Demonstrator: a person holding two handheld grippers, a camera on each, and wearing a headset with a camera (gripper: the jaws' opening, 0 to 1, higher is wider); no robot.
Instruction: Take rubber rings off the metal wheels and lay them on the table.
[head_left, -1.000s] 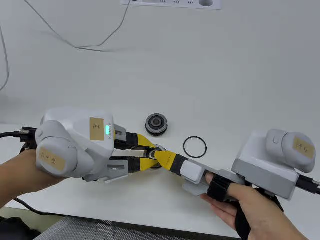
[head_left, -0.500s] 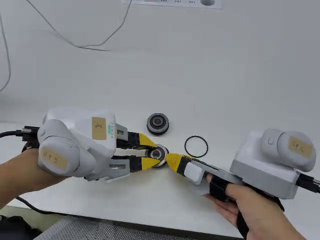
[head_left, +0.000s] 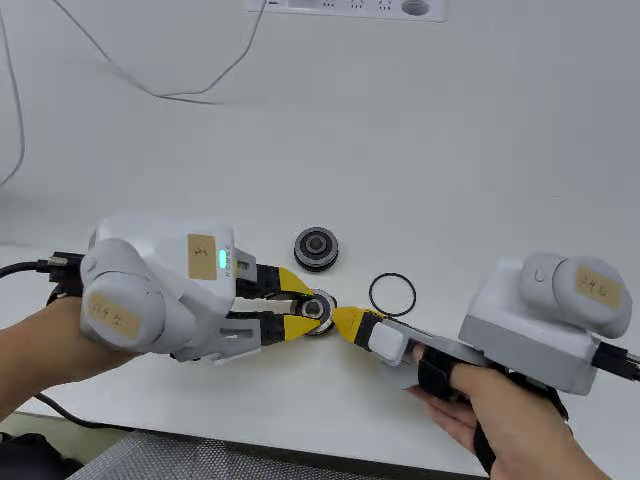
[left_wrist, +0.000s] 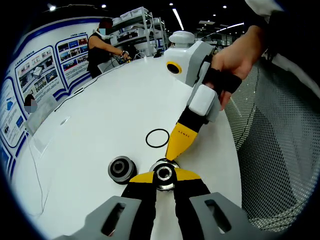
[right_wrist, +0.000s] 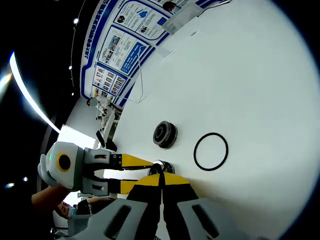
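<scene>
White table — left tongs half-hide wheel.

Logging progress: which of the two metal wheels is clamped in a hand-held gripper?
The nearer wheel, clamped between the left hand-held gripper's yellow tips; the farther wheel stands free on the table behind it.

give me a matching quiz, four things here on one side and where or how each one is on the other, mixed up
1 loose ring
2 held wheel
3 other wheel
4 right gripper

a standing alone, farther back on the table
b shut, tips at the held wheel's rim
c lying flat on the table
d clamped in the left gripper

Pairs: 1-c, 2-d, 3-a, 4-b
</scene>
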